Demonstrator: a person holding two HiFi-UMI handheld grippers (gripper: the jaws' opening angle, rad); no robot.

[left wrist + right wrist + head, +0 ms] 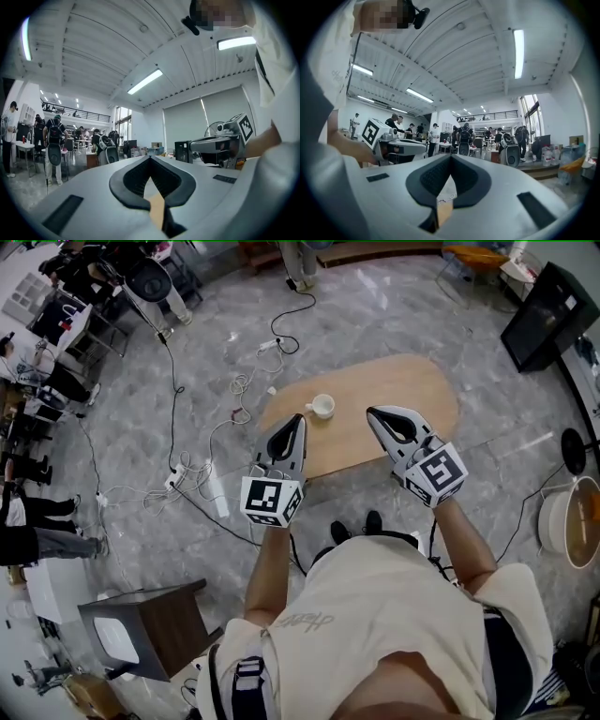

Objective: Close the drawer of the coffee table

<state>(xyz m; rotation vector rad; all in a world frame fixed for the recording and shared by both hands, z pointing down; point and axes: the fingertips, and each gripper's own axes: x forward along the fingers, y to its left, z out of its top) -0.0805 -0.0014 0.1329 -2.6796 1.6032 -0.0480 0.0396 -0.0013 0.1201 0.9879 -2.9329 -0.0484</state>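
Note:
An oval wooden coffee table (384, 395) stands on the grey marble floor in front of me, with a white cup (322, 406) on its near left part. No drawer shows in any view. My left gripper (299, 418) hovers over the table's left end, jaws together and empty. My right gripper (372, 412) hovers over the table's middle, also shut and empty. The left gripper view looks level across the room over shut jaws (150, 157), with the right gripper (220, 143) beside it. In the right gripper view the jaws (451, 156) meet, and the left gripper (396, 145) shows.
White and black cables (246, 382) and a power strip (217, 498) trail over the floor left of the table. A dark side table (155, 624) stands near my left. A black screen (548, 310) and a round white tub (570, 521) are on the right. People stand far left.

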